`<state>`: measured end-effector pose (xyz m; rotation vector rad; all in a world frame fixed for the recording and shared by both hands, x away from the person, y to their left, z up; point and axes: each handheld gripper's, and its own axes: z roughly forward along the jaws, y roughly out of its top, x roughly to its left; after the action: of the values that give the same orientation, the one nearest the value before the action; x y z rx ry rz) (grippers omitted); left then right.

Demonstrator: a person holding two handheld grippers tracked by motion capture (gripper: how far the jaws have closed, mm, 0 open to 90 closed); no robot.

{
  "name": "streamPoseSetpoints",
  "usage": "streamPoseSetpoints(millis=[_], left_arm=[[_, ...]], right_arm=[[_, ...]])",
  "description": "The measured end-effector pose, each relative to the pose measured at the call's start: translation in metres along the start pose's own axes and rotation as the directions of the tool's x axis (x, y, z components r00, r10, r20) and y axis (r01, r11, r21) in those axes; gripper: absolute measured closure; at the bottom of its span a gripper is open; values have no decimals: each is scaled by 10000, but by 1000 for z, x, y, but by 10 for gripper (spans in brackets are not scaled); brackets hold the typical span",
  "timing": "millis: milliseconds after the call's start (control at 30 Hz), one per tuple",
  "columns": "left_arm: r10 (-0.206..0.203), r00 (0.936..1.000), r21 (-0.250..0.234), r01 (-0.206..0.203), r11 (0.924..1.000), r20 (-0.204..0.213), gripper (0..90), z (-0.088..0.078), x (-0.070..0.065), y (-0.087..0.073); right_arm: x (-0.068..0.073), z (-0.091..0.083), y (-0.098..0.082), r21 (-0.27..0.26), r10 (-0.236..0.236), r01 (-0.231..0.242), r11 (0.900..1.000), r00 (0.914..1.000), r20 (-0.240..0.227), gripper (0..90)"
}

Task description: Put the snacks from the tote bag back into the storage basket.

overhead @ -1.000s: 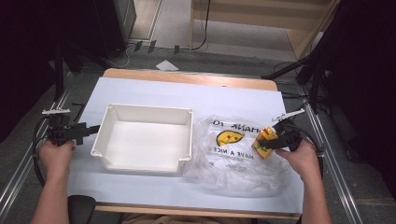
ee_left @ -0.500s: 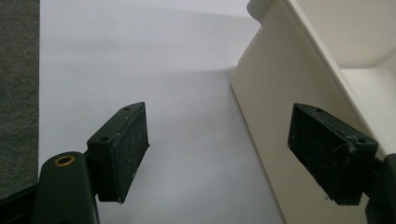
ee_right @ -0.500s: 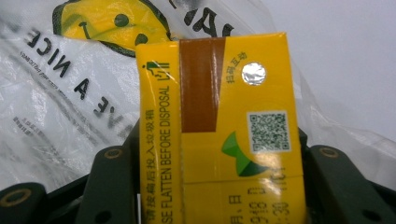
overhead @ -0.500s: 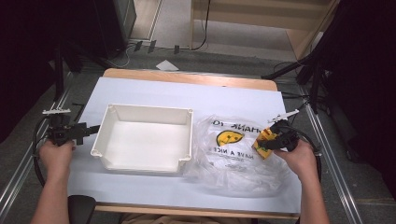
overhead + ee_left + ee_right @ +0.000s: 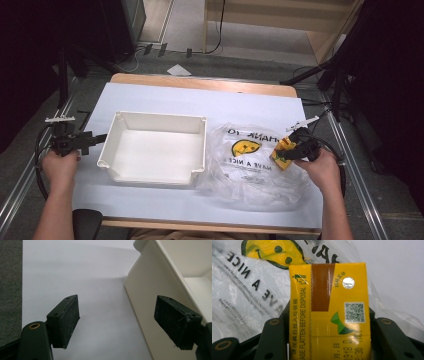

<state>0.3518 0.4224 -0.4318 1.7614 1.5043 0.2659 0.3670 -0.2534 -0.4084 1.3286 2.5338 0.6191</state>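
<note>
Carton [image 5: 329, 312], a yellow drink box with a foil straw-hole seal, sits pinched between the two jaws of the right gripper [image 5: 290, 150], which have just been closing onto it; it is at the right edge of the clear plastic bag [image 5: 250, 162], whose smiley print and "HAVE A NICE" lettering spread crumpled over the worktop [image 5: 165, 97]; whether the box has left the bag's surface cannot be told from above; the grasp looks done, the carrying not yet. Beside the bag, just to its left, the white bin [image 5: 155, 147] stands empty, the likely place for the carton; nothing has gone into it so far. At the bin's far side the left gripper [image 5: 125, 320] waits with jaws spread, holding nothing, one pad close against the outer wall of the bin.
</note>
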Motion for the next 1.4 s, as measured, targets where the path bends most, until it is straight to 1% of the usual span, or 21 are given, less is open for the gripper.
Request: streamPoseSetpoints(millis=[167,267,367,433,567,633,767,800,867,967,1000,1100,1133,1167,1400], left_arm=[[0,10000,3,0,10000,0,213,0,0,0],[-9,10000,3,9,10000,6,214,0,0,0],[-25,10000,-18,25,10000,3,214,0,1,0],[-34,10000,-21,34,10000,3,213,0,1,0],[-33,10000,-14,33,10000,7,214,0,0,0],[-36,10000,-13,36,10000,5,214,0,1,0],[-40,10000,-7,40,10000,-1,214,0,1,0],[-37,10000,-12,37,10000,-3,214,0,1,0],[-38,10000,-14,38,10000,-2,214,0,1,0],[-34,10000,-5,34,10000,-4,214,0,1,0],[-33,10000,-14,33,10000,-2,214,0,1,0],[-33,10000,-7,33,10000,-9,214,0,1,0],[-33,10000,-7,33,10000,-9,214,0,1,0],[-30,10000,-11,30,10000,-16,214,0,1,0],[-35,10000,-11,35,10000,-6,214,0,1,0]], right_arm=[[0,-3,1,-54,-24,24,10000,10000,-14,513],[0,-5,1,-80,66,-66,9999,10000,-24,515],[0,-10,2,-152,-19,19,9999,10000,14,520],[1,-13,3,-144,42,-42,9999,10000,55,521],[2,-19,4,-319,-45,46,9995,10000,57,523],[4,-22,6,-423,-128,130,9990,9999,52,523],[7,-26,8,-435,-167,167,9989,9999,-4,524],[10,-29,11,-457,-191,191,9988,9998,3,526],[11,-31,12,-515,-227,227,9984,9997,1,526],[13,-32,13,-551,-313,308,9980,9995,-81,527],[15,-33,15,-598,-391,373,9975,9988,-295,527],[18,-34,17,-649,-483,447,9969,9973,-550,527],[18,-34,17,-649,-483,447,9969,9973,-550,527],[20,-34,19,-696,-552,504,9963,9961,-682,527],[27,-35,24,-844,-882,807,9932,9920,-901,527]])
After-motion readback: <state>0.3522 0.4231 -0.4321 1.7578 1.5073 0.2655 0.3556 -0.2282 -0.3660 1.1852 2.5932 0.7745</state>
